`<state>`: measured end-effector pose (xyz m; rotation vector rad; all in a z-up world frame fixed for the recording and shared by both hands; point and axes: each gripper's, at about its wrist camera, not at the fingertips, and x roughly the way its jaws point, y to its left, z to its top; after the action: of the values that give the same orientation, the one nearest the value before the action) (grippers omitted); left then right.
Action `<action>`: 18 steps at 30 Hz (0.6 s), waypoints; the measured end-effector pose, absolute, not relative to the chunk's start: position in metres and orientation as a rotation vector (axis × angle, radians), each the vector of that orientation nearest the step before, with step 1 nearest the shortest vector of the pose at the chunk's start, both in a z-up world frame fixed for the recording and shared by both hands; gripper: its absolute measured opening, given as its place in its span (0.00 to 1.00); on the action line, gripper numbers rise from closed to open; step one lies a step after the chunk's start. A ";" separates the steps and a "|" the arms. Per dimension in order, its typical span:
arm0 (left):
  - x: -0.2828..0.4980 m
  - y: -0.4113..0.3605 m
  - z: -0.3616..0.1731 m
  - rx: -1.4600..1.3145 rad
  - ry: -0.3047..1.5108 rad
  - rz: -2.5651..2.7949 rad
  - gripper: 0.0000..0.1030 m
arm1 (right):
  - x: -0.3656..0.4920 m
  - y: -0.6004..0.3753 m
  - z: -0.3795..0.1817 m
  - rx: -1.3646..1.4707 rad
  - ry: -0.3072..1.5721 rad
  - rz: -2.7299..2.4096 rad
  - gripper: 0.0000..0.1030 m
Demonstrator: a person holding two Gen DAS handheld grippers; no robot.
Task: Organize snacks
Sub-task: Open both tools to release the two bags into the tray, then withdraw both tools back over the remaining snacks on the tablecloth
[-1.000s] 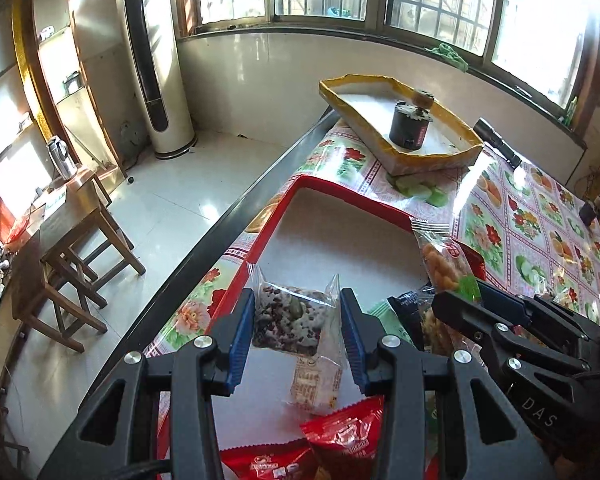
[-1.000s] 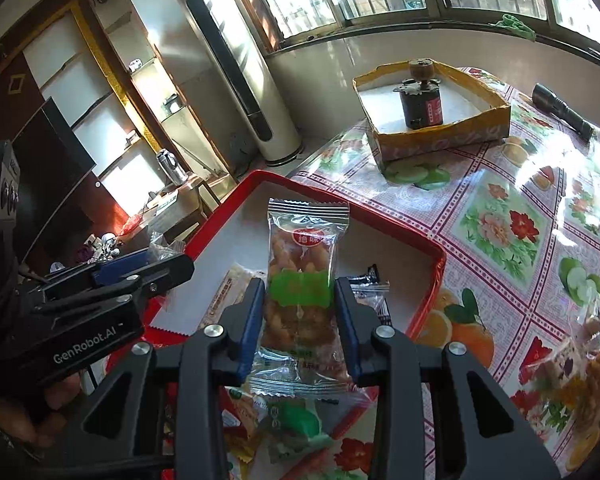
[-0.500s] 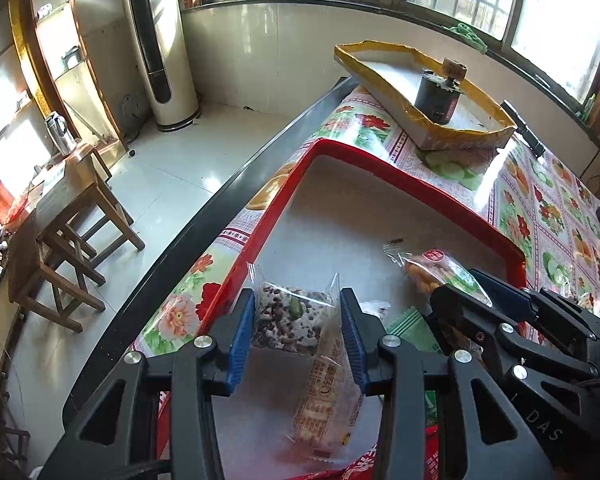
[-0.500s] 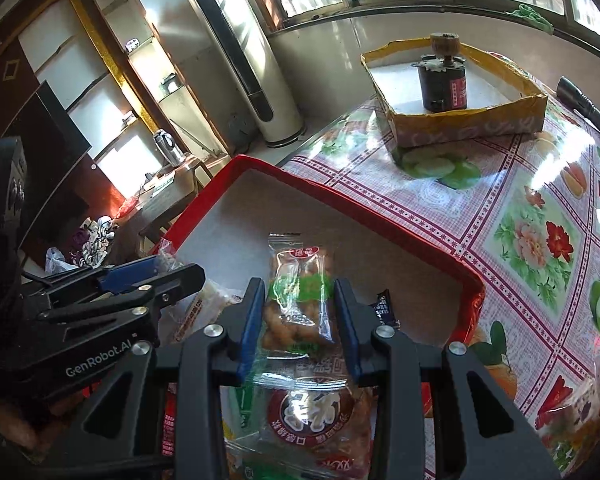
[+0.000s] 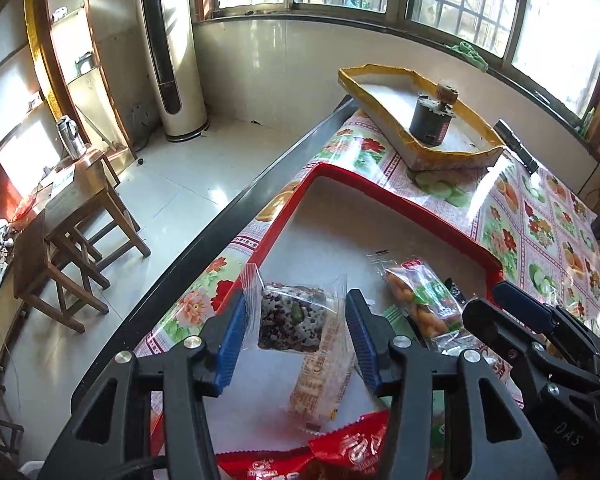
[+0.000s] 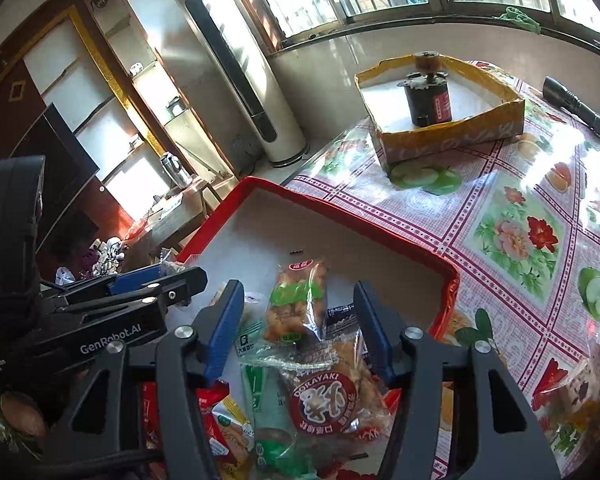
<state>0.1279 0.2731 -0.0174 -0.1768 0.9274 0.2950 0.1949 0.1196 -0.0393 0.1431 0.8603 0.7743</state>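
Note:
A red tray (image 5: pixel 400 204) (image 6: pixel 380 232) on the flowered table holds several snack packets. My left gripper (image 5: pixel 296 332) is shut on a clear packet of dark bean cake (image 5: pixel 292 320), held over the tray's near left part. My right gripper (image 6: pixel 298 324) is open; the orange fried-snack packet (image 6: pixel 296 300) (image 5: pixel 420 300) lies loose in the tray between its fingers, on top of a Dorayaki packet (image 6: pixel 328 396) and a green packet (image 6: pixel 260 384). A beige biscuit packet (image 5: pixel 320 384) and red packets (image 5: pixel 352 448) lie below the left gripper.
A yellow cardboard box (image 5: pixel 420 120) (image 6: pixel 444 136) with a dark motor (image 6: pixel 428 96) stands beyond the tray. A black flashlight (image 6: pixel 572 104) lies at the far right. Clear snack bags (image 6: pixel 580 392) lie on the table right of the tray. The table's left edge drops to the floor.
My right gripper lowered the orange snack packet into the tray and opened, letting it go. My left gripper kept hold of the bean cake packet and drew back slightly.

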 end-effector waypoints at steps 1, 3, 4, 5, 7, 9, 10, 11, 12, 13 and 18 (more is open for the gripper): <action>0.125 0.269 -0.016 -0.175 0.922 0.291 0.50 | 0.191 0.115 -0.038 0.142 0.855 0.765 0.57; 0.121 0.259 -0.012 -0.167 0.909 0.282 0.51 | 0.183 0.105 -0.036 0.148 0.848 0.749 0.57; 0.119 0.252 -0.010 -0.163 0.904 0.279 0.51 | 0.180 0.098 -0.037 0.151 0.847 0.738 0.57; 0.117 0.246 -0.008 -0.159 0.898 0.269 0.53 | 0.177 0.091 -0.037 0.153 0.846 0.722 0.57; 0.114 0.233 -0.005 -0.152 0.890 0.236 0.57 | 0.170 0.075 -0.037 0.167 0.838 0.695 0.57; 0.111 0.220 -0.003 -0.137 0.886 0.215 0.59 | 0.163 0.056 -0.038 0.180 0.831 0.668 0.57; 0.111 0.214 -0.003 -0.129 0.886 0.204 0.59 | 0.161 0.047 -0.040 0.186 0.835 0.652 0.57; 0.110 0.208 -0.003 -0.125 0.887 0.192 0.59 | 0.159 0.037 -0.041 0.195 0.839 0.638 0.57; 0.109 0.203 -0.003 -0.124 0.889 0.181 0.59 | 0.156 0.028 -0.043 0.204 0.840 0.622 0.57; 0.109 0.198 -0.002 -0.121 0.890 0.172 0.59 | 0.154 0.019 -0.045 0.212 0.842 0.606 0.57; 0.103 0.173 -0.004 -0.106 0.904 0.123 0.60 | 0.140 -0.028 -0.051 0.263 0.835 0.534 0.57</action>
<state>0.1029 0.1727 -0.0040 -0.1062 0.9045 0.1232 0.1396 -0.0280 -0.0508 0.2631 0.8353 0.5343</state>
